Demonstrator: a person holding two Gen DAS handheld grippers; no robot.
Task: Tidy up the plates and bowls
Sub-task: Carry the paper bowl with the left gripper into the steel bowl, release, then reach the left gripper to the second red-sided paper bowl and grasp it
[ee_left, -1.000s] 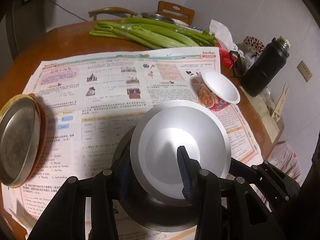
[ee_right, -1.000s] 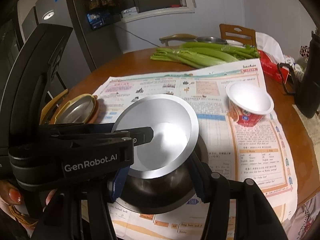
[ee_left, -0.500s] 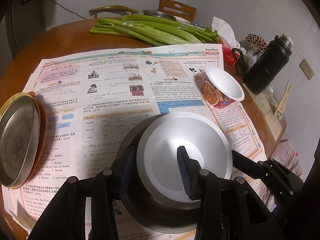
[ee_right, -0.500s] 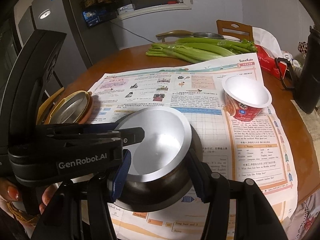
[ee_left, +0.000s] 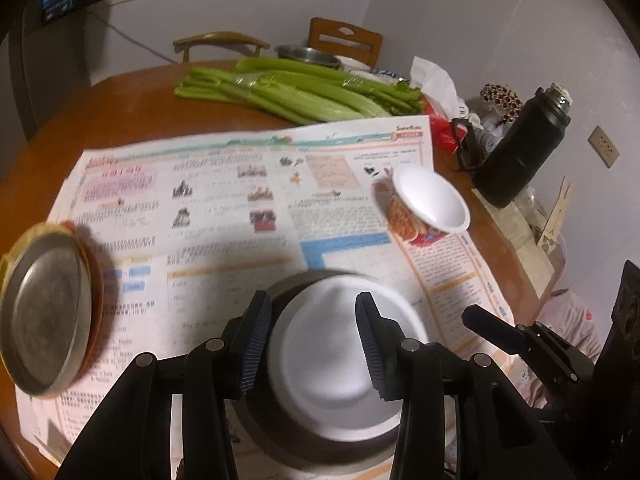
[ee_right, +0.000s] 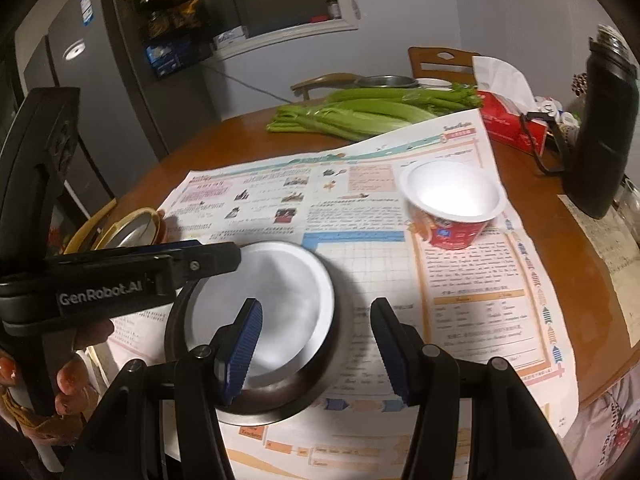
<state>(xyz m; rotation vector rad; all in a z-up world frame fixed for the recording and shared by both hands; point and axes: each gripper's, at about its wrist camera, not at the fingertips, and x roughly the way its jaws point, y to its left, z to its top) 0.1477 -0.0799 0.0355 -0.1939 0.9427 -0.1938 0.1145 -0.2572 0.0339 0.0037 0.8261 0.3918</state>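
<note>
so the silver bowl (ee_right: 264, 300) is sitting inside the bigger dark metal bowl (ee_right: 280, 384) now, nested on the newspaper (ee_right: 460, 288) near the front edge of the round table (ee_right: 248, 132). looks like that part of the stacking is basically done.

left gripper (ee_left: 316, 344) has its tongs spread apart, one on each side of the silver bowl's near rim, but i honestly can't see either pad pressing on it, so i'd call it let go. right gripper (ee_right: 316, 344) is apart too, left pad hanging over the silver bowl, right pad out over bare paper, holding nothing.

what's left, i'd guess: the metal plates (ee_left: 44, 316) stacked over on the left side of the table, with an orange-ish one under the steel one, and the empty noodle cup (ee_right: 452, 204) on the far right of the paper, if that even counts as a bowl.

other stuff around: big bunch of celery (ee_left: 296, 88) at the back, a black thermos (ee_left: 520, 144) and a red tissue box (ee_right: 512, 124) on the right, another steel dish (ee_left: 308, 54) way at the back. nothing really sits between the nested bowls and the plates, just open newspaper, though the paper could slide if something gets dragged across it.
</note>
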